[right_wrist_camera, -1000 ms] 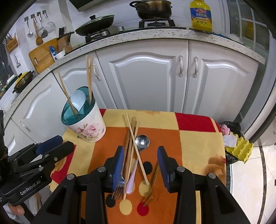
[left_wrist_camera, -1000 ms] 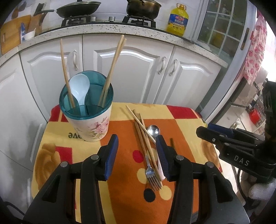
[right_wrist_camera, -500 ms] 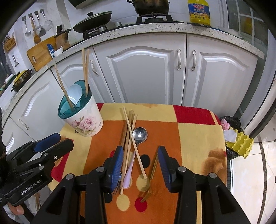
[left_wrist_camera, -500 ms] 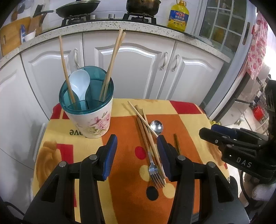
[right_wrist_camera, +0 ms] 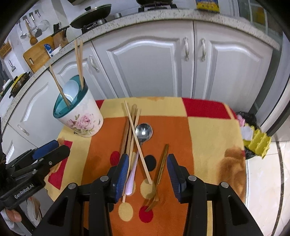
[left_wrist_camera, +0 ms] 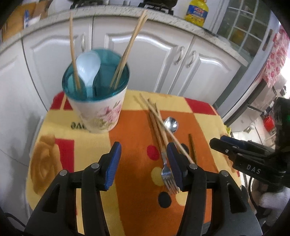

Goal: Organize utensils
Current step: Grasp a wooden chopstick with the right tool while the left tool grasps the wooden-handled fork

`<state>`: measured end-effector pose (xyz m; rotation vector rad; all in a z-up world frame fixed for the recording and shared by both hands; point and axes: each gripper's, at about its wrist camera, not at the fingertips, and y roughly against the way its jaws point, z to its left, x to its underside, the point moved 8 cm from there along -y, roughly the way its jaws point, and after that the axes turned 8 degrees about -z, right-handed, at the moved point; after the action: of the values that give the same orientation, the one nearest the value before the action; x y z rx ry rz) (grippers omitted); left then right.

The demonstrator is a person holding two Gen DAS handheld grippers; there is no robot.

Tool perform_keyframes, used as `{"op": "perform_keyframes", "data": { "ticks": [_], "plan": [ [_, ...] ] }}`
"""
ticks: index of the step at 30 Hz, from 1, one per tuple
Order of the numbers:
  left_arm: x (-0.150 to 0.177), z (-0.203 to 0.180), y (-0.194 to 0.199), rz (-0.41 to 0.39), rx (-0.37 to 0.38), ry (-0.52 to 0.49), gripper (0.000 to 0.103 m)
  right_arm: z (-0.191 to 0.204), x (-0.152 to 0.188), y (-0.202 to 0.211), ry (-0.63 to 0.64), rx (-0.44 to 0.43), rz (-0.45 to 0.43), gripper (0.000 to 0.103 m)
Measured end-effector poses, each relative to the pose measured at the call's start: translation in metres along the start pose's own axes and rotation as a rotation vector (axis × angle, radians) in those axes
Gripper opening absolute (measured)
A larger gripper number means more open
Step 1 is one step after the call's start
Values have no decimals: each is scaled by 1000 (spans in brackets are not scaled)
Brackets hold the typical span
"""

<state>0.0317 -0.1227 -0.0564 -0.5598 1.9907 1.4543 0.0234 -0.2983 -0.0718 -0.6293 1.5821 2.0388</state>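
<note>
A floral utensil cup with a teal liner stands at the table's left and holds a white spoon and chopsticks; it also shows in the right wrist view. Loose chopsticks, a metal spoon, a steel fork and a gold fork lie on the patterned cloth. My left gripper is open and empty above the cloth, left of the fork. My right gripper is open and empty over the chopsticks and gold fork.
White kitchen cabinets stand close behind the small table. A stove with pans and an oil bottle sit on the counter above. A bin bag and a yellow egg carton lie on the floor to the right.
Both grippers have drawn back and risen a little, so the table and cup look lower and farther. Both stay open. The utensils have not moved.
</note>
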Motion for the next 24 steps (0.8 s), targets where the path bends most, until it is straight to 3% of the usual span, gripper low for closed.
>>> {"op": "perform_keyframes", "data": {
  "ticks": [10, 15, 19, 24],
  "plan": [
    [23, 16, -32, 100, -6, 26, 52, 5, 16, -70, 2, -89, 121, 38],
    [25, 8, -49, 129, 7, 9, 52, 4, 21, -104, -27, -132, 173, 11],
    [22, -2, -67, 145, 24, 2, 52, -1, 24, -99, -100, -191, 170, 6],
    [17, -18, -93, 160, 51, -13, 52, -23, 29, -57, -146, -188, 120, 5]
  ]
}}
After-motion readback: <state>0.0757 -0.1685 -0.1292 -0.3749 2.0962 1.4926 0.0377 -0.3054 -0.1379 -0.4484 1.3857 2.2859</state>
